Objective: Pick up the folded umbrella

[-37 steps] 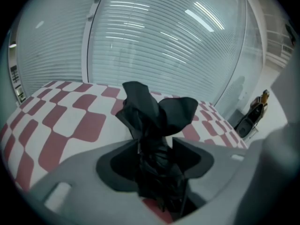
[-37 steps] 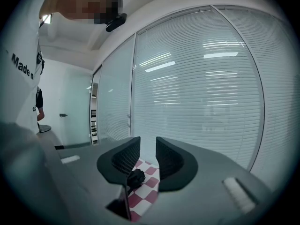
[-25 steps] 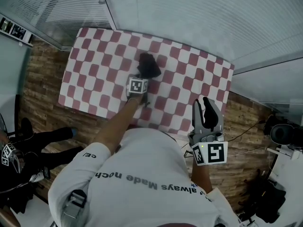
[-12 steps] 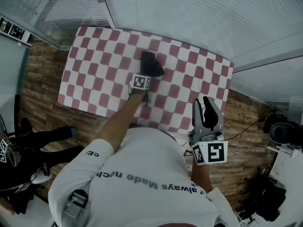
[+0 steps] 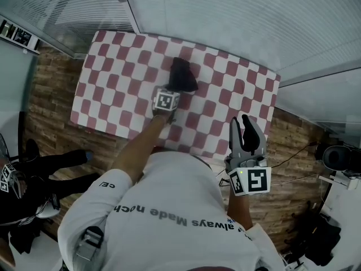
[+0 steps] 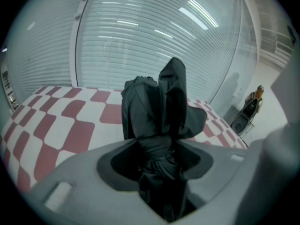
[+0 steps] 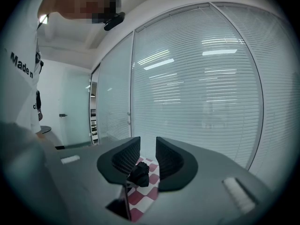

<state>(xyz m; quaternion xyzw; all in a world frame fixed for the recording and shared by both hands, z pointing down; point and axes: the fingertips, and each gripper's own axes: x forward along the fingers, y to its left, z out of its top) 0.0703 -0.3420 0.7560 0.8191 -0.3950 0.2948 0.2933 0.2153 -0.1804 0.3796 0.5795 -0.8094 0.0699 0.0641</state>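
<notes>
The folded umbrella point(image 5: 183, 75), a black crumpled bundle, is at the middle of the red-and-white checked table point(image 5: 113, 83). My left gripper point(image 5: 174, 90) reaches onto it from the near side. In the left gripper view the umbrella point(image 6: 159, 111) fills the gap of the left gripper point(image 6: 161, 161); the jaws are closing and the pads press into the fabric, with its upper part sticking out beyond them. My right gripper point(image 5: 247, 126) hangs off the table's near right corner, open and holding nothing. Through the right gripper point(image 7: 147, 156) the umbrella point(image 7: 138, 173) shows far off.
Glass walls with blinds point(image 5: 237, 21) run behind the table. A person in black point(image 5: 34, 179) sits at the left on the wood floor. Dark equipment and cables point(image 5: 338, 160) lie at the right.
The left gripper has shifted slightly toward the far right of the table, and the umbrella has moved and turned with it. The right gripper has kept still.
</notes>
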